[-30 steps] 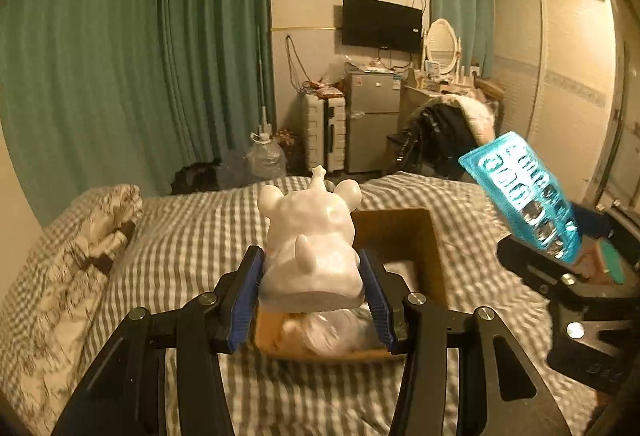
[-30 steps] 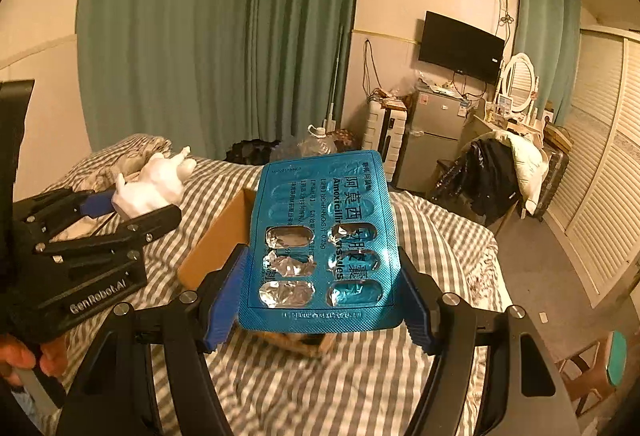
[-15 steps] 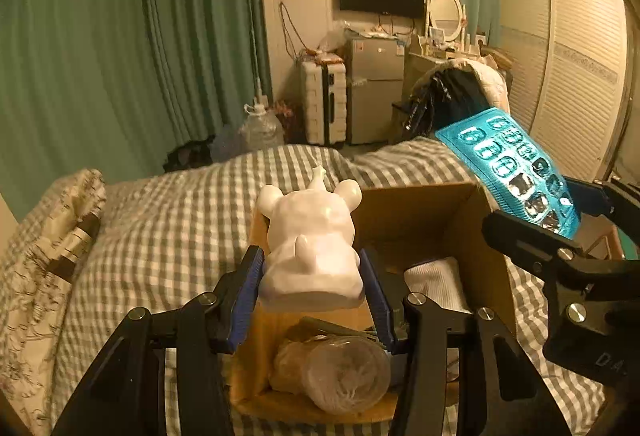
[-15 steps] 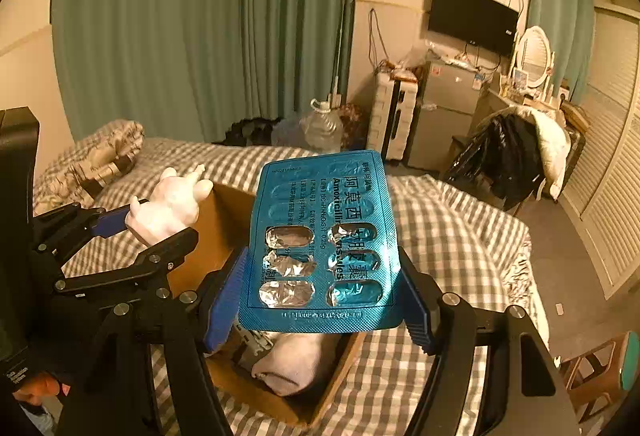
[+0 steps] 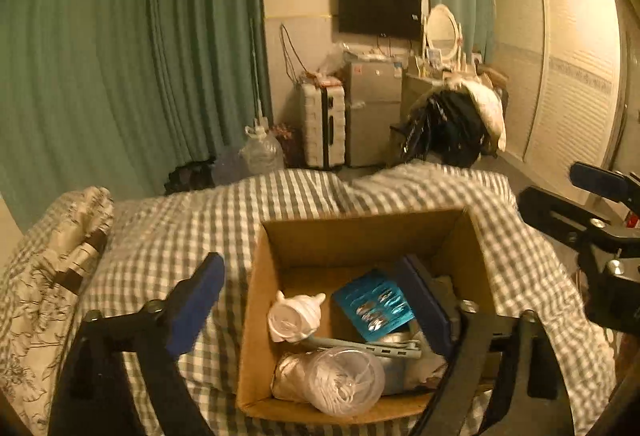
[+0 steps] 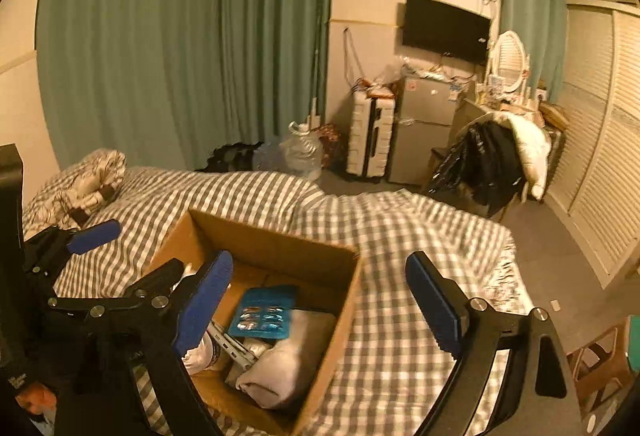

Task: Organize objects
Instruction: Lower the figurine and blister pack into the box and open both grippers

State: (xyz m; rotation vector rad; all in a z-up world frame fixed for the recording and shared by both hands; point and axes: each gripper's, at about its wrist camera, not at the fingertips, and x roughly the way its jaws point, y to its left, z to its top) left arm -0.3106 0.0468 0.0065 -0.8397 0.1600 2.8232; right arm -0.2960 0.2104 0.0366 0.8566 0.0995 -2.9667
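An open cardboard box (image 5: 360,236) (image 6: 272,240) stands on the checked bed. Inside it a white animal figurine (image 5: 296,318) lies on its side, beside a blue blister pack (image 5: 374,306) (image 6: 264,312) that rests on a rolled grey cloth (image 6: 280,364). A clear tub of cotton swabs (image 5: 344,380) lies at the box's near end. My left gripper (image 5: 310,302) (image 6: 132,256) hovers over the box, its jaws opening and holding nothing. My right gripper (image 6: 320,304) (image 5: 592,220) hangs over the box's right side, jaws also opening and empty.
A patterned pillow (image 5: 68,244) lies at the bed's left. Beyond the bed stand a water jug (image 5: 260,152), a white suitcase (image 5: 324,124), a small fridge (image 5: 374,108) and a chair piled with clothes (image 5: 456,124). A wooden stool (image 6: 600,360) sits at the floor's right.
Both grippers opened over the box. The figurine dropped from the left jaws and the blister pack from the right jaws; both now lie inside. Both grippers moved closer and lower.
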